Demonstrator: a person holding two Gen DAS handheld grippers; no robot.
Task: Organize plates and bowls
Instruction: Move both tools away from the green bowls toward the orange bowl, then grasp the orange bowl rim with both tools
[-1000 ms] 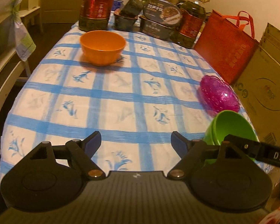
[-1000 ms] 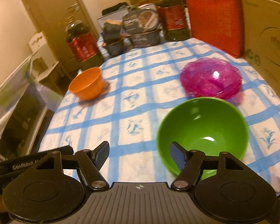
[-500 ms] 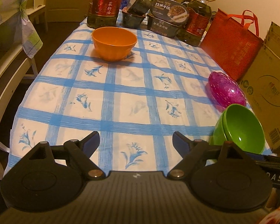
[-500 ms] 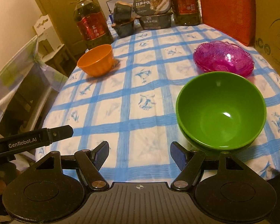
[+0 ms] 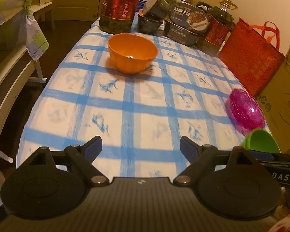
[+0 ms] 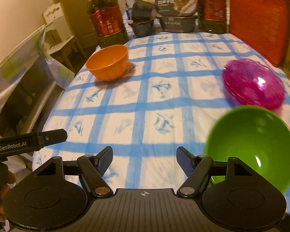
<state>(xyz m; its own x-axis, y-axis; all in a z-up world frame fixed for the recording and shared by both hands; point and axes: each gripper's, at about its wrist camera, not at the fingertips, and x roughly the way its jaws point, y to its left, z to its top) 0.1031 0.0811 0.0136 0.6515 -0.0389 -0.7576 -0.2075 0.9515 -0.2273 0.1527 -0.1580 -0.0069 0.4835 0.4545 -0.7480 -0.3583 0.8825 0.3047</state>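
Observation:
An orange bowl (image 5: 132,52) stands upright at the far left of the blue-checked tablecloth (image 5: 145,100); it also shows in the right wrist view (image 6: 108,65). A magenta glass plate (image 6: 253,85) lies at the right, with a green bowl (image 6: 251,147) in front of it near the table's front edge. Both show at the right of the left wrist view, the plate (image 5: 246,111) and the green bowl (image 5: 262,142). My left gripper (image 5: 141,148) is open and empty over the front edge. My right gripper (image 6: 144,159) is open and empty, just left of the green bowl.
Two large oil bottles (image 5: 118,5) (image 5: 216,29), stacked dark food trays (image 5: 183,25) and a red bag (image 5: 251,56) line the far end. Cardboard boxes (image 5: 282,106) stand at the right. A chair with a cloth (image 6: 23,73) stands left of the table.
Both views have shifted forward and left over the table. The orange bowl looks nearer to the left gripper; the green bowl has slid toward the right edge of both views. Both grippers stay open.

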